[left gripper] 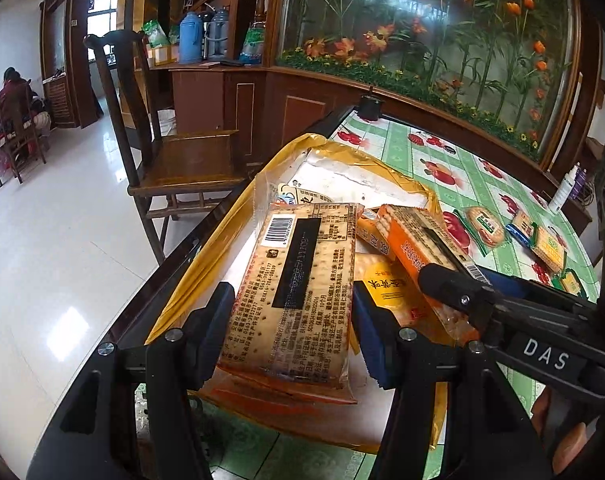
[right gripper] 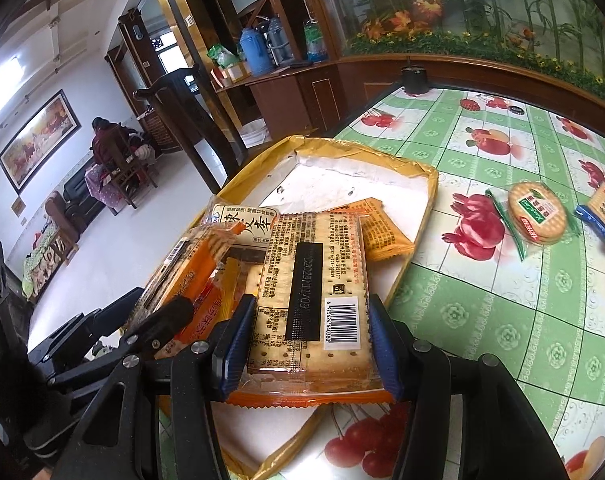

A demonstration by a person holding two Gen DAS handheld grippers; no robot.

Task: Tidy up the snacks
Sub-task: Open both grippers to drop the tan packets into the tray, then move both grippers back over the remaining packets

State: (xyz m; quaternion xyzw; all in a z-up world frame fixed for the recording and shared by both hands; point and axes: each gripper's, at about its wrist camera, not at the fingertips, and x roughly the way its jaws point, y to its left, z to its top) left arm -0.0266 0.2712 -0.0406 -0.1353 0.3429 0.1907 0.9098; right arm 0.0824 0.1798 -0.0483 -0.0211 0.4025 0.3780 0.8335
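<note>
My left gripper (left gripper: 293,294) is shut on a flat cracker packet (left gripper: 298,264), barcode side up, held tilted over a gold-rimmed white tray (left gripper: 206,264). My right gripper (right gripper: 312,306) is shut on a like packet (right gripper: 314,280) over the same tray (right gripper: 430,184). Each view shows the other gripper beside it, clamped on its orange-edged packet (left gripper: 418,240) (right gripper: 190,268). Several other packets lie in the tray, among them an orange one (right gripper: 382,232) and a yellow one (left gripper: 382,284).
Loose snacks lie on the green fruit-print tablecloth to the right: a round cracker pack (right gripper: 536,214) (left gripper: 484,226) and blue-edged packs (right gripper: 600,208) (left gripper: 522,228). A wooden chair (left gripper: 182,160) stands past the table's left edge. A small black object (right gripper: 414,76) sits at the far corner.
</note>
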